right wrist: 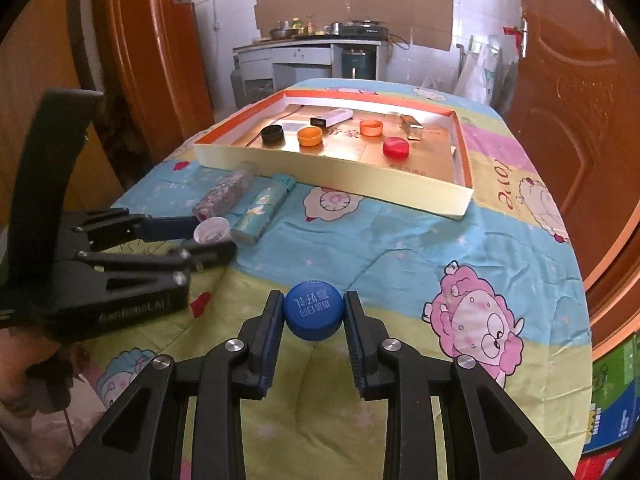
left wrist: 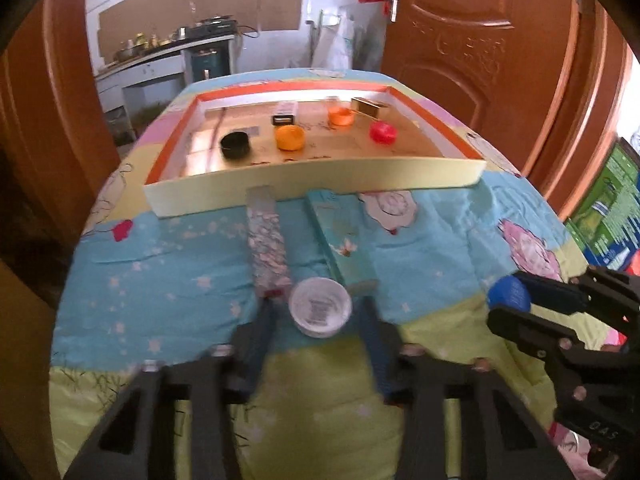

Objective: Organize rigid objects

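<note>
Kitchen seen through an open doorway, in daylight

Brown wooden doors [right wrist: 580, 128] fill both sides of the frame. Upper centre, a white tiled wall [right wrist: 224, 12] carries a cardboard sheet [right wrist: 352, 4]; below it a counter [right wrist: 304, 46] holds pots and a stove [right wrist: 362, 28]. Bags [right wrist: 480, 68] hang at the upper right. A cartoon-print cloth [right wrist: 400, 240] covers the desk in the foreground. Coloured cartons [right wrist: 612, 400] stand at lower right.
</note>
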A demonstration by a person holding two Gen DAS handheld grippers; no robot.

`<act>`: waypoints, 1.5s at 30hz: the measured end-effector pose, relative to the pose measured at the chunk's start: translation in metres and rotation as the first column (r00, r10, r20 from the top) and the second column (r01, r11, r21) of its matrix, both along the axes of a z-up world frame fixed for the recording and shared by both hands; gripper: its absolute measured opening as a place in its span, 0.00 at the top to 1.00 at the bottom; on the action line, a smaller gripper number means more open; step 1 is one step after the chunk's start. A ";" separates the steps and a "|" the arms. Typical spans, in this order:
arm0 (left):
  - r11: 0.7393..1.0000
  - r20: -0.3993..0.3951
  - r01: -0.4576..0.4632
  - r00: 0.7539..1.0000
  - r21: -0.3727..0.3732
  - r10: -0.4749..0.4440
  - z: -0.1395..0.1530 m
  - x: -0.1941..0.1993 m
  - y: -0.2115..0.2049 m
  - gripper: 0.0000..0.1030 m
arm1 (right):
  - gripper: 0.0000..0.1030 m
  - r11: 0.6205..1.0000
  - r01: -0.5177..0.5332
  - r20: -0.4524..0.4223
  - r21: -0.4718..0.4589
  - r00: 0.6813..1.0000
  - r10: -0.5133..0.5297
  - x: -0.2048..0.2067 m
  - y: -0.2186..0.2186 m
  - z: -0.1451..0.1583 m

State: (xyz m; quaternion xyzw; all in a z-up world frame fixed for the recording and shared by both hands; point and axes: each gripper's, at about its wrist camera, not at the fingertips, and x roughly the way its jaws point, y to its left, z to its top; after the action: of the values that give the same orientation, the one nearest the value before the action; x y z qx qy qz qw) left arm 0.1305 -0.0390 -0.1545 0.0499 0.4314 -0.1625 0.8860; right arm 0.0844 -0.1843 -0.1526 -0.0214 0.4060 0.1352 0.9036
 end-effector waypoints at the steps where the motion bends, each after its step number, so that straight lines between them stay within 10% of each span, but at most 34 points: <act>1: 1.000 0.000 -0.004 1.000 -0.001 0.004 0.000 0.001 0.001 0.70 | 0.70 1.000 0.001 -0.002 0.005 1.000 -0.001 0.000 -0.001 -0.001; 45: 0.991 0.111 -0.031 0.993 -0.127 0.046 0.069 0.023 0.026 0.70 | 0.70 1.000 -0.001 0.098 0.018 0.995 0.000 0.039 0.007 0.051</act>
State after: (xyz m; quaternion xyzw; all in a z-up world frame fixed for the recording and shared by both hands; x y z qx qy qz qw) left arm 0.1531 -0.0134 -0.0855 -0.0048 0.3700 -0.1689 0.9135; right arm 0.1236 -0.1776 -0.1016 -0.0199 0.3602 0.1378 0.9224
